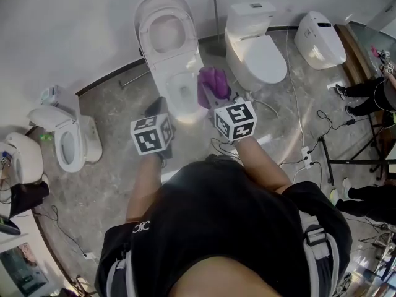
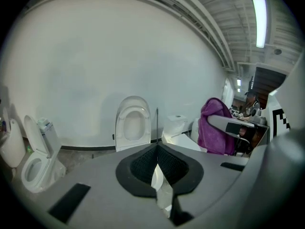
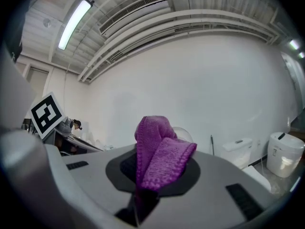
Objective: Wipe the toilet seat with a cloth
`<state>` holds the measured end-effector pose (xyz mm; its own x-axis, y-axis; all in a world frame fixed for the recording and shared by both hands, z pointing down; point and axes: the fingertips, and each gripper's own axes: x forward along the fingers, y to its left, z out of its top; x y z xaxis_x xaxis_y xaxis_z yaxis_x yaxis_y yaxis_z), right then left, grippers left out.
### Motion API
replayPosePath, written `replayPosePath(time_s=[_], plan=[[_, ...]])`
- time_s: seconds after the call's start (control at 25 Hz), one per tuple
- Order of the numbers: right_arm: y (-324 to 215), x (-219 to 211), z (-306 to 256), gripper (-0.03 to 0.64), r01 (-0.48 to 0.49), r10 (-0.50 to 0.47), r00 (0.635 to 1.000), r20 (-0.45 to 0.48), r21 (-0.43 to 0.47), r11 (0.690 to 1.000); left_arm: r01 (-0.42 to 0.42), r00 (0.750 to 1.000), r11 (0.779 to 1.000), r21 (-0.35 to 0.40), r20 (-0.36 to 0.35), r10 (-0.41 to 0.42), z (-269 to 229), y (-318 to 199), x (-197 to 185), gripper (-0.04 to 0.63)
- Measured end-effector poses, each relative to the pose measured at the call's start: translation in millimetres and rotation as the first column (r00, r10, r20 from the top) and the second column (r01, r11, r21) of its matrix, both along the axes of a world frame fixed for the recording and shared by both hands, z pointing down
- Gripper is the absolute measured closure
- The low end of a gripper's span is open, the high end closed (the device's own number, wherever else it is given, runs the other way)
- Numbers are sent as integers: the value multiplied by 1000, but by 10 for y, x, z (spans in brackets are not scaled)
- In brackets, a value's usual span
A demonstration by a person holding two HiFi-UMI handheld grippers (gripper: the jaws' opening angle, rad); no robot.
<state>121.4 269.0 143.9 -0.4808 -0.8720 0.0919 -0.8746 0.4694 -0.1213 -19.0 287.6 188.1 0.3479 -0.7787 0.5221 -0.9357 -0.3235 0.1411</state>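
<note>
A white toilet [image 1: 176, 73] stands against the wall straight ahead, and its seat ring and lid [image 1: 165, 30] appear raised. In the head view my right gripper [image 1: 213, 94] is just right of the bowl, shut on a purple cloth [image 1: 212, 81] that sticks up from the jaws. The right gripper view shows the cloth [image 3: 159, 154] folded and pinched between the pads. My left gripper [image 1: 158, 106] hangs at the bowl's near left edge. In the left gripper view the left gripper [image 2: 157, 149] is shut with nothing in it, the toilet [image 2: 133, 128] lies ahead and the cloth [image 2: 213, 128] is at right.
A closed toilet [image 1: 255, 48] stands to the right and a further white unit [image 1: 320, 39] beyond it. A small open toilet [image 1: 69, 142] is at left. A dark pole [image 1: 215, 14] leans on the wall. Cables and a power strip [image 1: 304, 153] lie right. A person [image 1: 371, 94] stands at far right.
</note>
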Motion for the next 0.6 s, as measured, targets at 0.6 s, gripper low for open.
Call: replayPosePath(time_s=[0.6], plan=[[-1272,712,285,565,114,-113,993,11,-58,992,110,993,992,-54,37,-108,215,-1048,677,588]])
